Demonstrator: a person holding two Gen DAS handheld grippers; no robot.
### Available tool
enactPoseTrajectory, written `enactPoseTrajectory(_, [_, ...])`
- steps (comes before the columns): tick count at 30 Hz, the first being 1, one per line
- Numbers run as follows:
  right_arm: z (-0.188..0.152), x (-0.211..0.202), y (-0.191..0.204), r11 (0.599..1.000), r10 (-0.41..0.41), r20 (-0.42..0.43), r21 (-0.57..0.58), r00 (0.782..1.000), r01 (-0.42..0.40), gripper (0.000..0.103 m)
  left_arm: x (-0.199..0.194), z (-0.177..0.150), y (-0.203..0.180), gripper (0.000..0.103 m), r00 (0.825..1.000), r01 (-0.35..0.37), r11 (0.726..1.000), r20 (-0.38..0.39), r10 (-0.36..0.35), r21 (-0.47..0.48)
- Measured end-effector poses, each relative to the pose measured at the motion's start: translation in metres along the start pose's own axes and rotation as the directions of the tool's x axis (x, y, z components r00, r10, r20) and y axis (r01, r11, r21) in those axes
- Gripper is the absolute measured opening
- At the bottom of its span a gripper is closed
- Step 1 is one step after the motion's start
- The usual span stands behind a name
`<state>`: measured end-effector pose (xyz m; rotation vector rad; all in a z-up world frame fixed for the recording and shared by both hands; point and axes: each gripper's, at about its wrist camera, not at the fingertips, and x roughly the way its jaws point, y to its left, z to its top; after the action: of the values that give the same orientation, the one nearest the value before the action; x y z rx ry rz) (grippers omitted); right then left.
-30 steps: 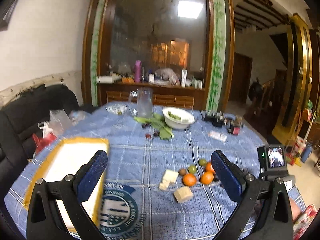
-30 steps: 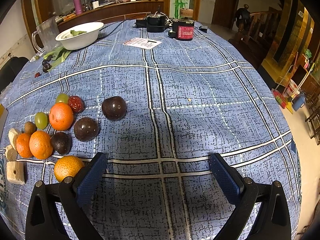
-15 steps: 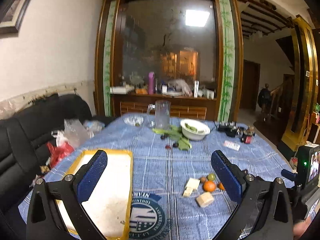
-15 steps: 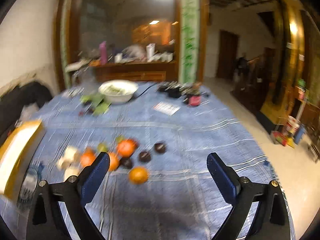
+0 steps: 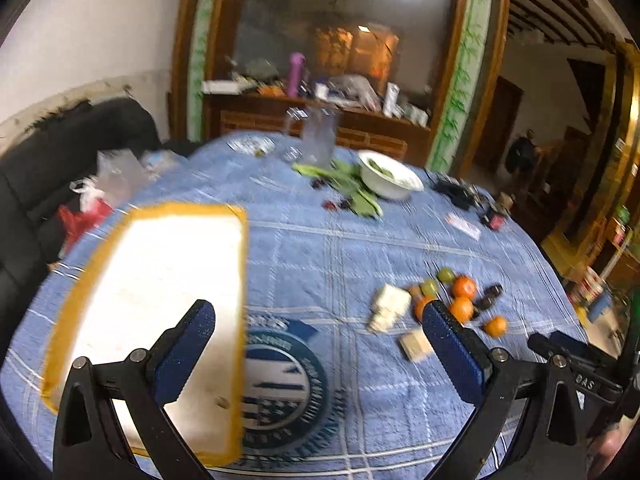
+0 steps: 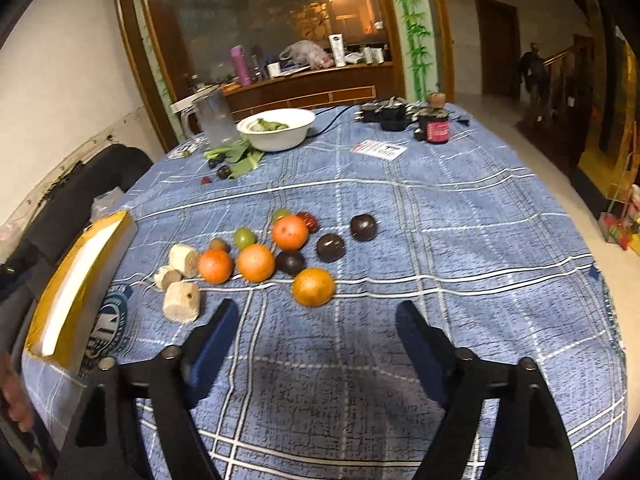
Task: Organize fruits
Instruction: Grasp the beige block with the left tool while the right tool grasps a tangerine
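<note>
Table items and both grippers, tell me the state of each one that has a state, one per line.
Left gripper: open, holding nothing.
Right gripper: open, holding nothing.
Yellow-rimmed rectangular tray: no fruit in it.
White round bowl: upright, green leaves inside.
Clear glass pitcher: upright, contents unclear.
Four round oranges: loose on the blue checked tablecloth.

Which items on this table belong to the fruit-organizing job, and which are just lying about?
Job items:
- four oranges
- three dark round fruits
- two green fruits
- yellow-rimmed tray
- left gripper and right gripper, both open and empty

Lying about:
- white bowl
- glass jug
- pale cut chunks
- paper slip
</note>
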<state>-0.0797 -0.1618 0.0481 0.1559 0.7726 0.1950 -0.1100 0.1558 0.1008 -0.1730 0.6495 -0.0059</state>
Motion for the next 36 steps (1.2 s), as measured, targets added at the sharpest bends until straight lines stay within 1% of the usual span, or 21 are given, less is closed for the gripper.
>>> enactPoseTrajectory(1, [0.0,0.0,0.0,1.0,0.008,-0.004,-0.002,1.0,-0.008,0.077,0.005,-0.002,-0.004,0.1,1.0,0.023,1.0,-0.018,-0.023,0.007])
enactPoseTrajectory(2, [-0.001,0.001,0.001,1.0,0.012,-0.006,-0.005,1.0,-0.012,0.076,0.009,-0.005,-0.01,0.09,0.998,0.053,0.998,-0.037,-0.052,0.02])
enactPoseTrajectory(3, [-0.001,0.003,0.002,1.0,0.016,-0.01,-0.014,1.0,-0.017,0.071,0.012,-0.007,-0.014,0.079,0.996,0.071,0.997,-0.05,-0.069,0.034])
enactPoseTrajectory(4, [-0.001,0.005,0.002,1.0,0.018,-0.017,-0.019,1.0,-0.019,0.066,0.016,-0.008,-0.019,0.075,0.994,0.087,0.995,-0.064,-0.084,0.048])
enactPoseTrajectory(5, [0.0,0.008,0.002,1.0,0.021,-0.023,-0.021,1.0,-0.021,0.064,0.019,-0.01,-0.024,0.07,0.992,0.107,0.992,-0.077,-0.102,0.062])
enactPoseTrajectory(7, [0.002,0.016,0.004,0.999,0.03,-0.046,-0.029,0.998,-0.032,0.062,0.027,-0.013,-0.032,0.069,0.985,0.145,0.986,-0.102,-0.137,0.077])
enactPoseTrajectory(12, [0.008,0.041,0.009,0.998,0.033,-0.083,-0.043,0.996,-0.036,0.06,0.054,-0.018,-0.052,0.069,0.966,0.214,0.969,-0.171,-0.192,0.125])
enactPoseTrajectory(14, [0.011,0.049,0.009,0.999,0.033,-0.092,-0.04,0.995,-0.037,0.059,0.063,-0.02,-0.058,0.069,0.964,0.215,0.965,-0.191,-0.185,0.151])
enactPoseTrajectory(17, [0.013,0.06,0.007,0.999,0.029,-0.105,-0.031,0.994,-0.033,0.056,0.079,-0.022,-0.068,0.069,0.953,0.237,0.955,-0.232,-0.193,0.18])
enactPoseTrajectory(18, [0.013,0.064,0.005,0.999,0.032,-0.11,-0.023,0.993,-0.035,0.055,0.083,-0.023,-0.072,0.069,0.95,0.245,0.95,-0.242,-0.196,0.194])
enactPoseTrajectory(22, [0.013,0.067,0.0,0.999,0.03,-0.102,-0.008,0.994,-0.031,0.055,0.098,-0.027,-0.088,0.069,0.941,0.269,0.929,-0.276,-0.197,0.255])
enactPoseTrajectory(24, [0.012,0.069,-0.003,0.999,0.032,-0.105,0.002,0.994,-0.032,0.055,0.103,-0.028,-0.094,0.068,0.94,0.266,0.922,-0.286,-0.184,0.28])
enactPoseTrajectory(27, [0.012,0.077,-0.006,0.999,0.039,-0.121,0.023,0.992,-0.037,0.054,0.109,-0.032,-0.102,0.068,0.946,0.246,0.91,-0.288,-0.15,0.335])
enactPoseTrajectory(28, [0.012,0.079,-0.006,0.999,0.04,-0.125,0.027,0.991,-0.037,0.052,0.11,-0.034,-0.105,0.068,0.946,0.244,0.905,-0.289,-0.144,0.348])
enactPoseTrajectory(29, [0.013,0.079,-0.007,0.999,0.041,-0.12,0.029,0.992,-0.038,0.05,0.112,-0.035,-0.106,0.065,0.946,0.244,0.903,-0.293,-0.141,0.353])
enactPoseTrajectory(30, [0.013,0.079,-0.007,0.999,0.044,-0.118,0.03,0.992,-0.041,0.044,0.114,-0.038,-0.107,0.052,0.944,0.244,0.902,-0.299,-0.138,0.356])
enactPoseTrajectory(31, [0.013,0.079,-0.007,0.999,0.043,-0.117,0.03,0.992,-0.04,0.038,0.117,-0.04,-0.108,0.047,0.948,0.224,0.901,-0.297,-0.113,0.371])
enactPoseTrajectory(32, [0.013,0.08,-0.007,0.999,0.042,-0.117,0.031,0.992,-0.039,0.035,0.118,-0.041,-0.109,0.042,0.955,0.193,0.9,-0.286,-0.081,0.391])
enactPoseTrajectory(34, [0.012,0.079,-0.008,0.998,0.047,-0.113,0.037,0.993,-0.043,0.034,0.116,-0.041,-0.109,0.042,0.957,0.19,0.901,-0.28,-0.081,0.391])
enactPoseTrajectory(36, [0.012,0.078,-0.009,0.998,0.052,-0.105,0.042,0.993,-0.047,0.034,0.111,-0.04,-0.105,0.042,0.958,0.19,0.915,-0.273,-0.093,0.356])
